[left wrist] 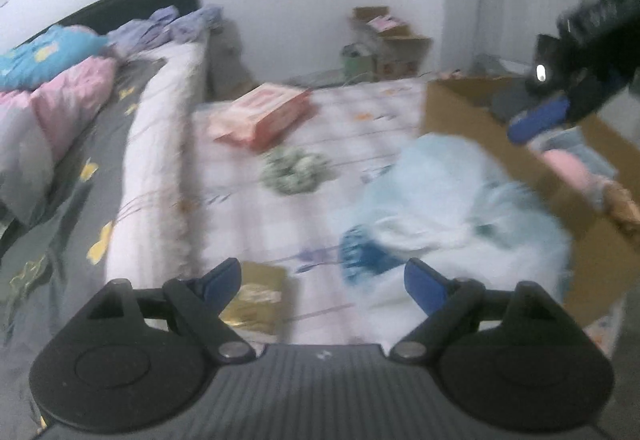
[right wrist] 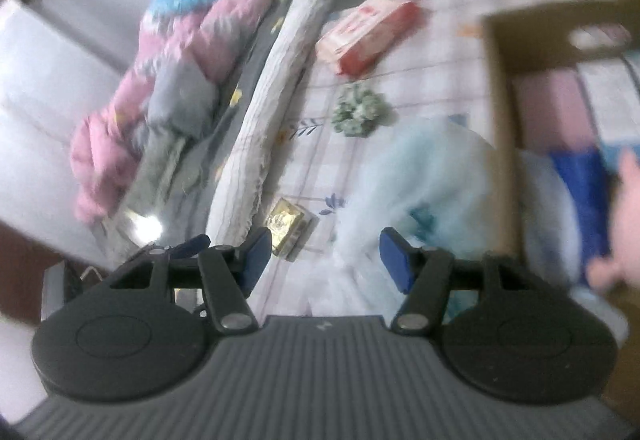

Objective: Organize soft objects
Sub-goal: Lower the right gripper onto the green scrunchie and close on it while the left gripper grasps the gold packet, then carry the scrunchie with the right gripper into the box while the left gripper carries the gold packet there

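A fluffy light-blue and white soft toy [left wrist: 452, 200] lies on the checked bedsheet against the open cardboard box [left wrist: 452, 104]. My left gripper [left wrist: 324, 280] hovers just before it, open, with nothing between its pads. A blue finger [left wrist: 538, 118] of my right gripper hangs above the box. In the right wrist view my right gripper [right wrist: 326, 258] is open and empty, over the near edge of the soft toy [right wrist: 420, 180] beside the box [right wrist: 500, 112]. A green scrunchie [left wrist: 296, 168] [right wrist: 358, 110] lies farther back on the sheet. Both views are blurred.
A red flat carton [left wrist: 264, 112] [right wrist: 368, 32] and a small gold box [left wrist: 256, 300] [right wrist: 288, 224] lie on the sheet. Pink and blue soft things [right wrist: 548, 112] fill the cardboard box. A rolled white blanket [left wrist: 156, 168] and pink and blue bedding [left wrist: 60, 88] lie to the left.
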A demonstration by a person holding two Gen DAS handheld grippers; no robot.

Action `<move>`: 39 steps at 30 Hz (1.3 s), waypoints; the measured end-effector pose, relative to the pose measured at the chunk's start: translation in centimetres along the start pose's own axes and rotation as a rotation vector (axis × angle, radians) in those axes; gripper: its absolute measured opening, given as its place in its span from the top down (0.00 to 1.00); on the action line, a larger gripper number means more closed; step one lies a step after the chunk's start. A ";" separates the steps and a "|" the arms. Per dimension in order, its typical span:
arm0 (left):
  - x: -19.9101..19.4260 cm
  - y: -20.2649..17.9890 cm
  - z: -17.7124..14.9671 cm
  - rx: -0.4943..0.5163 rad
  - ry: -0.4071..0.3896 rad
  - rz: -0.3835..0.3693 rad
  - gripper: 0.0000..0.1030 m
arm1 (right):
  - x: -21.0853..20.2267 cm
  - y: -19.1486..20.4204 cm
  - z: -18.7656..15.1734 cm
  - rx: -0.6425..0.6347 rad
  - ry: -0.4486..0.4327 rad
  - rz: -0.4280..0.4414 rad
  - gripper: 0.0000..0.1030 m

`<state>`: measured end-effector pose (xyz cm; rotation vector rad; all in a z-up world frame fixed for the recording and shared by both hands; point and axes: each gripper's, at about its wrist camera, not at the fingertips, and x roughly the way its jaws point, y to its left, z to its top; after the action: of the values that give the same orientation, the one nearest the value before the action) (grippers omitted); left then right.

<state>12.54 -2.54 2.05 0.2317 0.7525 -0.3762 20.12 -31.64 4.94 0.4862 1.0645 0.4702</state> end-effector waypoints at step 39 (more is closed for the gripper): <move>12.4 5.5 -1.0 -0.054 0.204 0.010 0.47 | 29.4 1.6 15.3 -0.283 0.263 -0.361 0.71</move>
<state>22.47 -0.31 -6.98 0.2250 0.9609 -0.3247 45.73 -15.56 -8.70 -0.0232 1.2834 0.3603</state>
